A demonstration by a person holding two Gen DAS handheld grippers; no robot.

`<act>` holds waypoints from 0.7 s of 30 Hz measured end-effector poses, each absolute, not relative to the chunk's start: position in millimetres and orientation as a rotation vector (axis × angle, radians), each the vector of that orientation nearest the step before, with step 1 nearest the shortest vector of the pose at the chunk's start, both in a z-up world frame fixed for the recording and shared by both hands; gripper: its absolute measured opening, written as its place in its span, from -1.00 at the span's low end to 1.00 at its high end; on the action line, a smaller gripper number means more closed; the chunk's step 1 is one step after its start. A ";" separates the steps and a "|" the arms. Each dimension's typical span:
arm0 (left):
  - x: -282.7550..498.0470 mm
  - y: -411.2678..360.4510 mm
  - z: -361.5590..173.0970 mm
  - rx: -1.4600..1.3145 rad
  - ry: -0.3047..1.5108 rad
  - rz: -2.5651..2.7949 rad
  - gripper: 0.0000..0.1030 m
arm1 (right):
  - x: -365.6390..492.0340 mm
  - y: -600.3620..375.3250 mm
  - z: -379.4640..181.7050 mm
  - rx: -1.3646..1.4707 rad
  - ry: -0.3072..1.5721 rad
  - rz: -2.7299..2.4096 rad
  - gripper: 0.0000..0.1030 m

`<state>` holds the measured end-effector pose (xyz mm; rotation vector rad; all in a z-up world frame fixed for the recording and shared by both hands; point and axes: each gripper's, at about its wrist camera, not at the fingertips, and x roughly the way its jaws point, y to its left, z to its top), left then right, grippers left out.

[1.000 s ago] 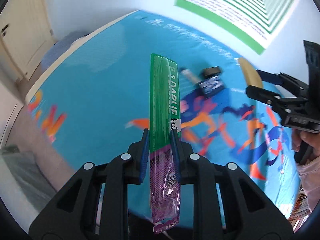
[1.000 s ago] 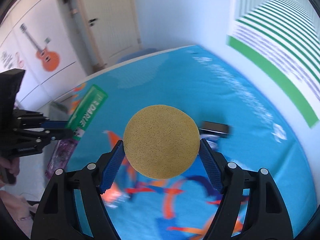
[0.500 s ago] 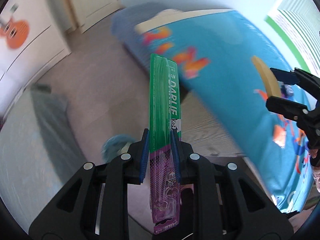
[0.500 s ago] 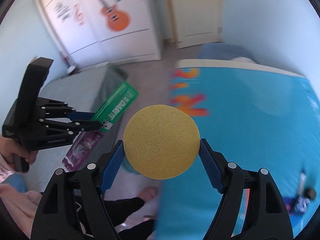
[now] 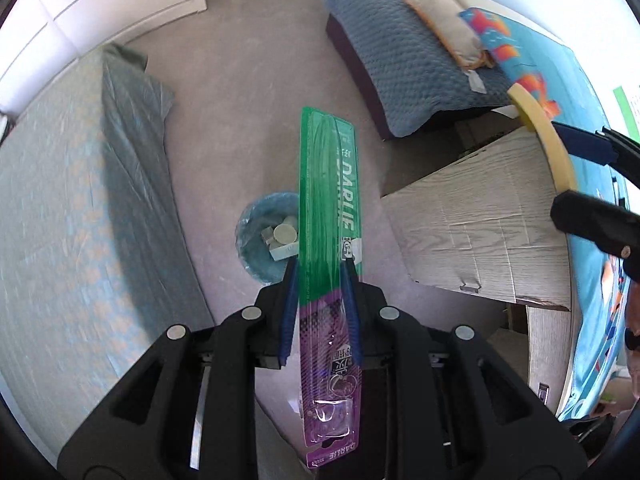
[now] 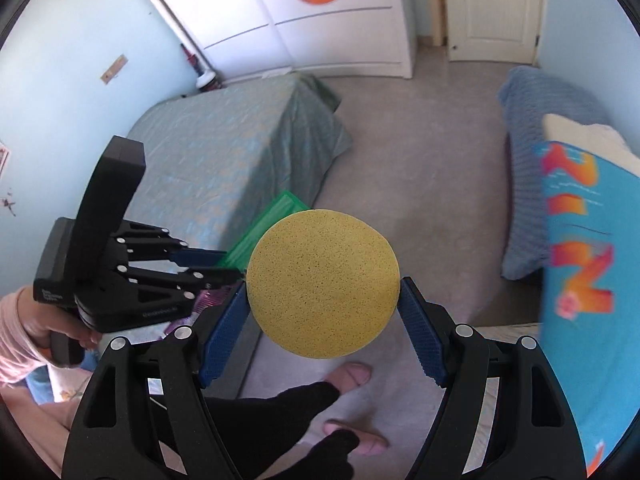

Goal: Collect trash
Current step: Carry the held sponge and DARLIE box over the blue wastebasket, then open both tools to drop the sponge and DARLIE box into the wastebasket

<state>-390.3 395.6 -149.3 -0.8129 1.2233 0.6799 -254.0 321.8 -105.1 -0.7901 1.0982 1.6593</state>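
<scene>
Trash bin [image 5: 264, 240] partly hidden behind toothbrush pack [image 5: 330, 216]; pack's lower end in right wrist view covered by sponge [image 6: 322, 284].

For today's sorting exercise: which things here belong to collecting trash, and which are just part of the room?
Job: toothbrush packet in left gripper; yellow sponge in right gripper; blue bin.
Room: green-covered bed; guitar wardrobe; door.

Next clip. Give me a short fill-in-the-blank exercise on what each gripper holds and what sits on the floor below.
1. The left gripper is shut on a green and purple ____ package.
2. The right gripper grips a round, ____ sponge.
3. The blue bin on the floor stands ____ the left gripper.

Missing words: toothbrush; yellow; below
</scene>
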 end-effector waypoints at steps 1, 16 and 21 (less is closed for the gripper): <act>-392.5 399.5 -152.1 -0.824 1.220 0.682 -0.62 | -257.7 324.8 -107.3 -0.795 1.104 1.662 0.46; -413.7 434.8 -194.2 -0.881 1.302 0.748 0.49 | -287.1 354.1 -133.5 -0.878 1.190 1.673 0.65; -420.0 433.4 -189.6 -0.879 1.283 0.773 0.52 | -278.0 352.8 -129.1 -0.863 1.187 1.656 0.65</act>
